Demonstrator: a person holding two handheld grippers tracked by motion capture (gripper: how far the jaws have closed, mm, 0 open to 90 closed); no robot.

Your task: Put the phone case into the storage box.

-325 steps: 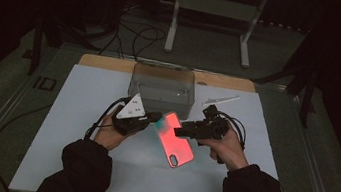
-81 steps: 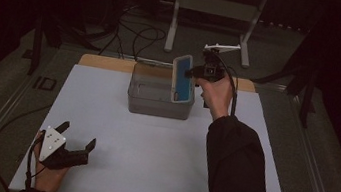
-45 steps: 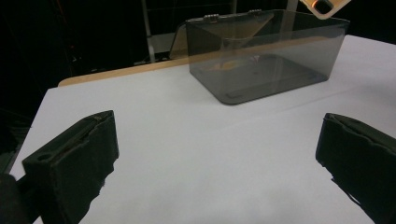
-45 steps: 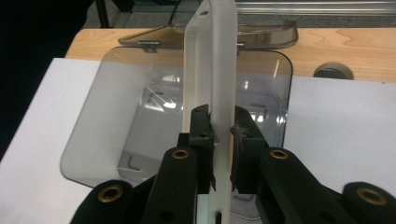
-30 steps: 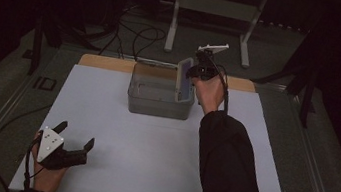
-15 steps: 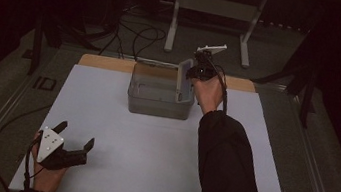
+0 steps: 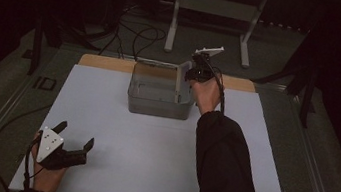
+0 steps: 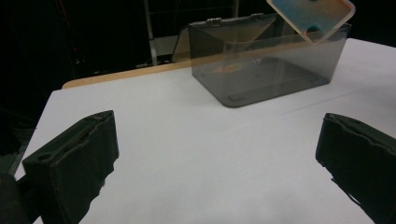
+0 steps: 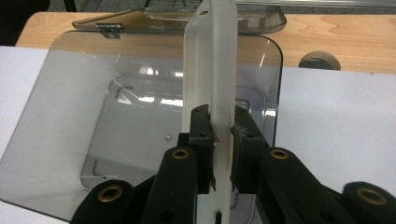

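A phone case (image 7: 180, 79) with an orange-and-blue back (image 8: 310, 16) stands on edge over the right end of a clear grey box (image 7: 157, 105) at the far middle of the white table. My right gripper (image 7: 193, 74) is shut on the case. In the right gripper view the pale case (image 9: 212, 60) runs up between the pads (image 9: 201, 135), above the open box (image 9: 70, 116). My left gripper (image 7: 76, 133) rests at the table's near left corner. It is open, and bare table lies between its fingers (image 8: 74, 158).
The box's lid (image 9: 187, 18) lies folded back onto a wooden strip (image 7: 102, 62) along the far edge. A round grommet (image 9: 320, 60) sits in that strip. A metal stand (image 7: 216, 6) and cables lie on the floor beyond.
The right gripper carried the case from the table's middle to the box and turned it edge-on. The left gripper let go and moved to the near left corner. Over the last second, hardly anything moved.
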